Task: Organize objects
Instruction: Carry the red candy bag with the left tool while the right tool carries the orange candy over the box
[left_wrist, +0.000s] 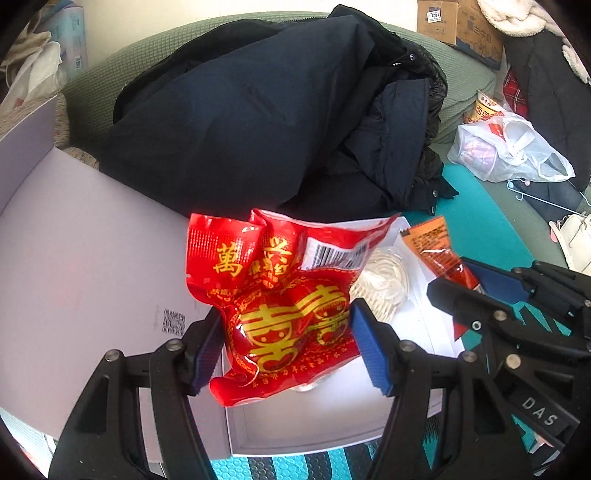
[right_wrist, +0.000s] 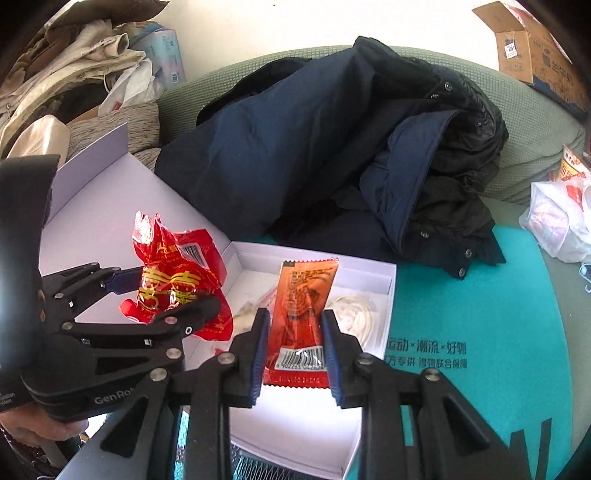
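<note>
My left gripper (left_wrist: 286, 341) is shut on a crumpled red packet with gold characters (left_wrist: 284, 295) and holds it above the open white box (left_wrist: 332, 424). The packet also shows in the right wrist view (right_wrist: 177, 280). My right gripper (right_wrist: 295, 356) is shut on an orange-red sauce sachet (right_wrist: 301, 317) and holds it over the same box (right_wrist: 295, 435). The sachet also shows in the left wrist view (left_wrist: 439, 254). A clear bag of white noodles (right_wrist: 351, 314) lies inside the box.
The box's open lid (left_wrist: 74, 240) lies flat to the left. A dark navy coat (left_wrist: 266, 122) is heaped on the green sofa behind. A teal mat (right_wrist: 480, 332) is under the box. A white plastic bag (left_wrist: 509, 151) sits at the right.
</note>
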